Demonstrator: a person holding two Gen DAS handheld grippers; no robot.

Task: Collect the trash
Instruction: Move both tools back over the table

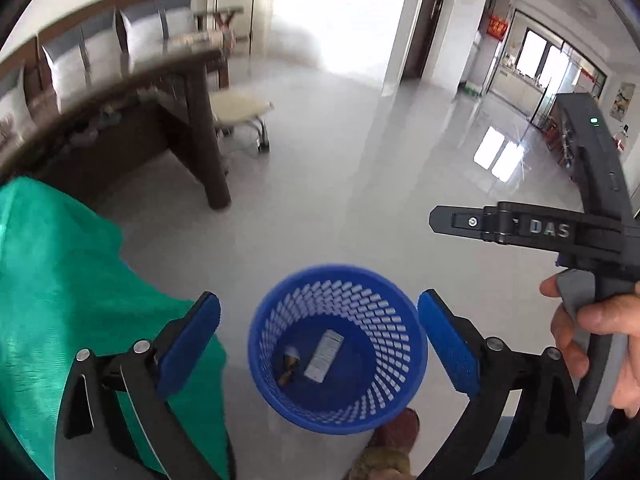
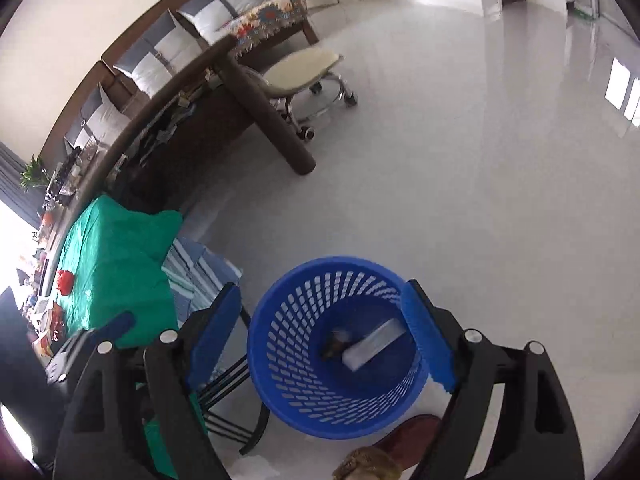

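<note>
At the left a green cloth covers a worktop, and a red scrap and some wrappers lie at its far edge, small and hard to make out. The left claw stands released, with nothing between its blue pads. Below it on the floor sits the blue bin, holding a white carton and a brown crumpled bit whose nature I cannot tell. The right claw is also spread and empty over the same bin, the carton blurred in its view. Farther right a hand grips the other tool's handle. Judging by this, the dropping step is done for both pieces; the next move likely calls for turning back to the worktop for the remaining litter. A brown shape at the bin's near rim is cut off by the frame
</note>
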